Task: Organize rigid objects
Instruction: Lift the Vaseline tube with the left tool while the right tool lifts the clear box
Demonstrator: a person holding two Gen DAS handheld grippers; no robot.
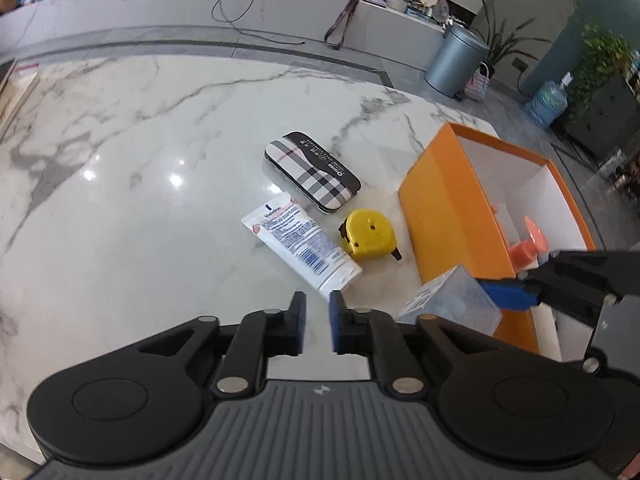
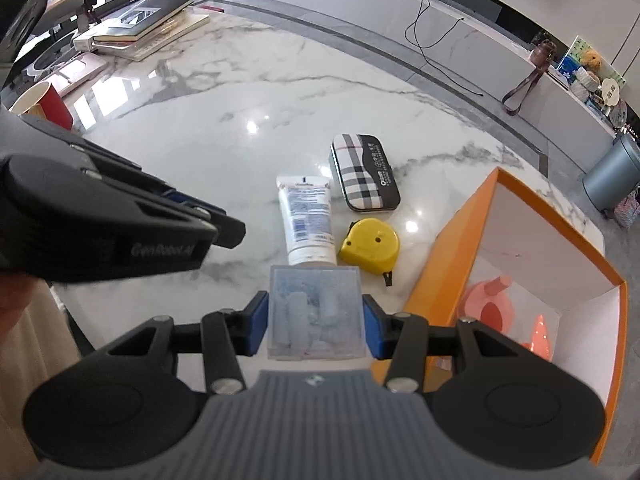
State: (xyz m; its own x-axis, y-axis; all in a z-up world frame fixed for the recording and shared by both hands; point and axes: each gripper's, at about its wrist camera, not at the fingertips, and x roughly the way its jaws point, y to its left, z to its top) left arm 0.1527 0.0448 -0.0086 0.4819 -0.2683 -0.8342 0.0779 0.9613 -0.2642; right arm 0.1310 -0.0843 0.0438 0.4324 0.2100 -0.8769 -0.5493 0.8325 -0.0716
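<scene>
Left hand-held gripper [image 1: 318, 322], as seen from its own wrist view, is carried above the white marble surface [image 1: 140, 160] with its blue pads drawn close together and nothing between them. Just beyond the pads a white squeeze tube with blue print [image 1: 301, 246] lies flat, with a yellow tape measure [image 1: 370, 235] just beside it and a plaid zip case with a black corner [image 1: 312, 171] a little farther off. An open orange cardboard box with a white interior [image 1: 444, 200] stands to the right, and pale orange plastic pieces [image 1: 530, 244] are seen lying inside it. At the right edge the right hand-held gripper [image 1: 508, 292] is seen clamped on a clear plastic box with frosted contents [image 1: 452, 300], held near the orange box's near wall.

From the right wrist view, the right hand-held gripper is shown with both blue pads pressed against the sides of the clear plastic box, which is held clear of the surface. The orange box lies open to the right, while the tube, tape measure and case rest ahead on the surface.

The step in hand is judged to be the carrying of the clear plastic box to the orange box. A sideways move over the orange wall is called for next, followed by a lowering and a release inside. The tube, tape measure and case are not yet stowed.
</scene>
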